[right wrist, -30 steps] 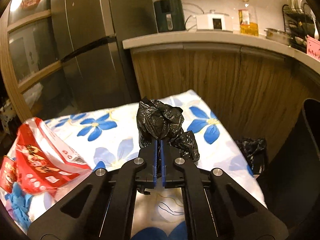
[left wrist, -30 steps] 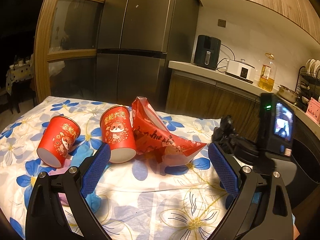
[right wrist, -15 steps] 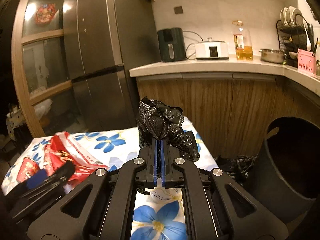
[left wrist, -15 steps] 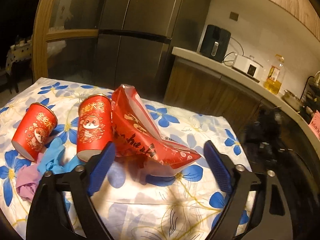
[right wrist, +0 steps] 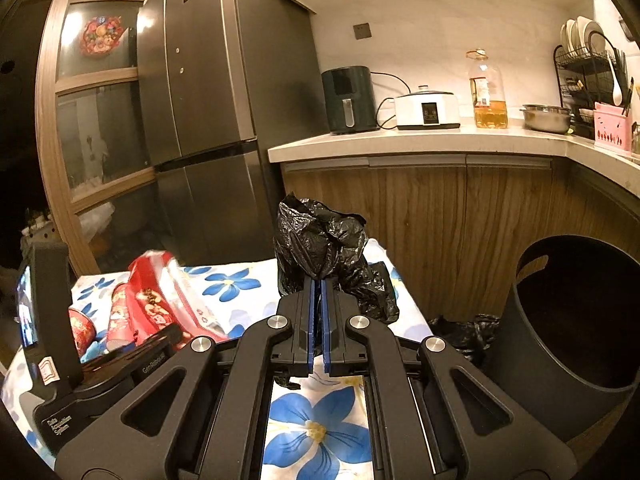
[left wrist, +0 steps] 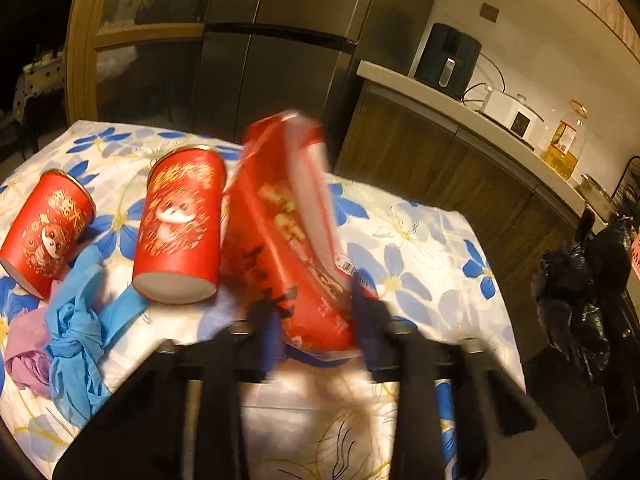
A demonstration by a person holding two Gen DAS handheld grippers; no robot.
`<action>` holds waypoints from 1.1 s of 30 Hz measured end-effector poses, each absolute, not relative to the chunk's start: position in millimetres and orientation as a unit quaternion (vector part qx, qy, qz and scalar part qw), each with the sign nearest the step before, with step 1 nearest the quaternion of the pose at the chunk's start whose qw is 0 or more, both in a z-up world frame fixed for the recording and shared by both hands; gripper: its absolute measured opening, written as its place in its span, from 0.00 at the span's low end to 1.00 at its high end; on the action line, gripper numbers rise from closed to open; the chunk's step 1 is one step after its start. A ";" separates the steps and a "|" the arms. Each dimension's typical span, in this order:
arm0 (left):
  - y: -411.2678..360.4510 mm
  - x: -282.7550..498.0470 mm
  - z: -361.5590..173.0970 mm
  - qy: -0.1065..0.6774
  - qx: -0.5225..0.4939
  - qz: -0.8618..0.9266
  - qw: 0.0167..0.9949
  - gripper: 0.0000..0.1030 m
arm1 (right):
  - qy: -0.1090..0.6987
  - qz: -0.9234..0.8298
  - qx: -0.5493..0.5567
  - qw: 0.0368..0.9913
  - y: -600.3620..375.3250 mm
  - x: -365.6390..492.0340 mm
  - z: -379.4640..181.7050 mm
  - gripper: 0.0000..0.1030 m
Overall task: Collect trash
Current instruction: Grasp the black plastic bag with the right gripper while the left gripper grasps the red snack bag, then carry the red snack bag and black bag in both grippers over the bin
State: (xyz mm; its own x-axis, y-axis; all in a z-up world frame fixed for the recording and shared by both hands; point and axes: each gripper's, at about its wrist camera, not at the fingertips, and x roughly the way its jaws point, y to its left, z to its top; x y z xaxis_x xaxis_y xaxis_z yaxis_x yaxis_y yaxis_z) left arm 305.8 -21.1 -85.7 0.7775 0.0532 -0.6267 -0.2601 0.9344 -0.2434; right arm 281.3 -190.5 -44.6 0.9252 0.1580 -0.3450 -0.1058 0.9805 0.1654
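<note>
My left gripper (left wrist: 316,312) is shut on the near end of a red snack bag (left wrist: 288,220), which stands tilted up and blurred over the flowered tablecloth (left wrist: 420,248). Two red paper cups (left wrist: 180,228) (left wrist: 46,232) lie on their sides to its left, beside a blue glove (left wrist: 76,320) and a purple wad (left wrist: 24,344). My right gripper (right wrist: 319,292) is shut on a black trash bag (right wrist: 320,240), held above the table's right end. The red bag (right wrist: 168,300) and the left gripper (right wrist: 132,356) show in the right wrist view.
A dark round bin (right wrist: 572,320) lies tilted on the floor right of the table, with black plastic (right wrist: 464,332) beside it. Wooden cabinets and a countertop (right wrist: 420,144) with appliances stand behind. A grey fridge (left wrist: 280,40) stands at the back.
My left gripper has closed from open onto the red snack bag, which now tilts upward. My right gripper has lifted the black bag higher, bringing the bin into view.
</note>
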 end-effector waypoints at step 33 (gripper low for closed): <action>-65.0 200.2 -26.6 0.236 -0.106 0.028 0.965 0.00 | 0.134 0.050 0.073 0.987 -230.1 194.0 -6.4 0.03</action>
State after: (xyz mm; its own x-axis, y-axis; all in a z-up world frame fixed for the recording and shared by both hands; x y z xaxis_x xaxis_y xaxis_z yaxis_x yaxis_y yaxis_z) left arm 200.2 -65.0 -26.6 0.8869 0.0038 -0.4619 -0.1041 0.9759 -0.1918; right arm 194.0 -230.1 -6.4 0.9591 0.1175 -0.2574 -0.0786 0.9845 0.1566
